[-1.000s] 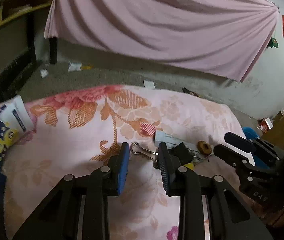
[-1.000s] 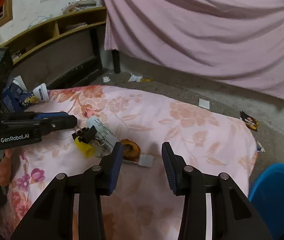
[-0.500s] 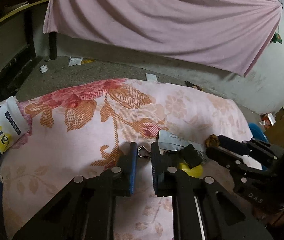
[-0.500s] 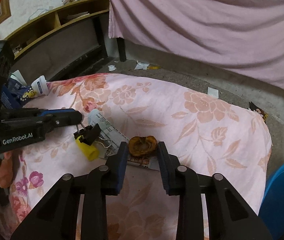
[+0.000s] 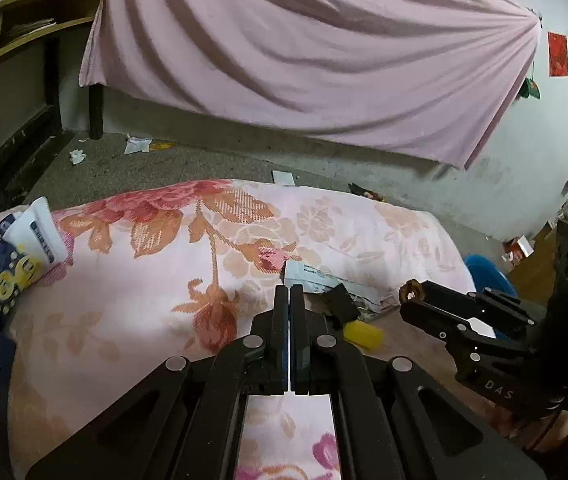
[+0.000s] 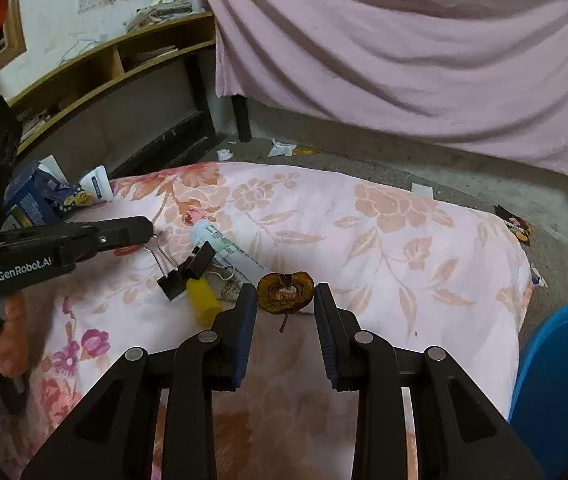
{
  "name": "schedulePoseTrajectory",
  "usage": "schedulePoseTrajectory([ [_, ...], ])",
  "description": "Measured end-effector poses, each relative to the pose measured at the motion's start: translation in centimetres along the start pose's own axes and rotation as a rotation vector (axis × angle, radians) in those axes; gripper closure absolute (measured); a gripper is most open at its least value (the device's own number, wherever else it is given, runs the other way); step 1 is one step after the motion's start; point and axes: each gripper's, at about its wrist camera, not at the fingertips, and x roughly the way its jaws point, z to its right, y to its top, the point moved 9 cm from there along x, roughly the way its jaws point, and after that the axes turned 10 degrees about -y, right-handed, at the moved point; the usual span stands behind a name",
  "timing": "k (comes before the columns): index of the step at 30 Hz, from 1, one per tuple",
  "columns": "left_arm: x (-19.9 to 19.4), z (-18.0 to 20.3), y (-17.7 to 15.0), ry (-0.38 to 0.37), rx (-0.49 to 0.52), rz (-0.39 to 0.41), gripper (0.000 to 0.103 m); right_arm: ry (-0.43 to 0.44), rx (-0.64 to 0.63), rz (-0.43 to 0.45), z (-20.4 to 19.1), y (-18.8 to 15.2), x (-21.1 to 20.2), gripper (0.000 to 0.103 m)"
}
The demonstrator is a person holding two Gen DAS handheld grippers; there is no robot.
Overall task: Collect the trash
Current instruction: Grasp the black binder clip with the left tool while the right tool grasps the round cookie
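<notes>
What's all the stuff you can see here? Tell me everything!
cloth: one, pink floral, under the small things
dried fruit piece: one, brown, between right gripper's pads
binder clip: one, black, wire handle in left gripper
other black clip: one, on the paper slip
paper slip: one, white, mid-cloth
yellow piece: one, beside the clips
packets: several, blue, cloth's left edge
tub: one, blue, right, off the cloth
curtain: one, pink, behind
left gripper: black, shut on clip handle
right gripper: black, shut on fruit
hand: one, holding left gripper
</notes>
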Motion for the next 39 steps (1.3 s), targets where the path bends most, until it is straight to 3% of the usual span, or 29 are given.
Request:
schedulePoseTrajectory([
  [9, -3.2, 2.2, 0.6, -0.007, 0.031, 0.094, 0.103, -0.006, 0.051, 0.117, 0.1, -0.2, -3.3, 0.076],
  [16, -2.0, 2.1, 0.0, 0.024, 0.054, 0.018, 0.103, 0.0, 0.054, 0.145, -0.3, -0.4, -4.3, 0.076],
  [17, -1.7, 1.9, -0.2, 0.03, 0.049, 0.007, 0.1, 0.001, 0.056, 0.145, -0.3, -0.4, -4.3, 0.076],
  [19, -1.2, 1.5, -0.3, 0.025, 0.028, -0.008, 0.08, 0.004, 0.063, 0.14, -0.2, -0.4, -4.1, 0.076],
  [20, -1.1, 1.5, -0.4, 0.016, 0.02, -0.009, 0.062, 0.005, 0.064, 0.137, -0.1, -0.4, -4.0, 0.076],
  [21, -1.0, 1.4, -0.3, 0.01, 0.013, -0.005, 0.057, 0.004, 0.066, 0.132, -0.1, -0.4, -3.8, 0.076],
  [29, 2.1, 1.2, -1.8, 0.063, 0.109, -0.132, 0.057, 0.001, 0.082, 0.115, 1.3, -0.3, -3.2, 0.076],
  [39, 5.0, 2.4, -3.2, 0.15, 0.27, -0.216, 0.06, 0.008, 0.085, 0.103, 1.4, -0.3, -2.8, 0.076],
])
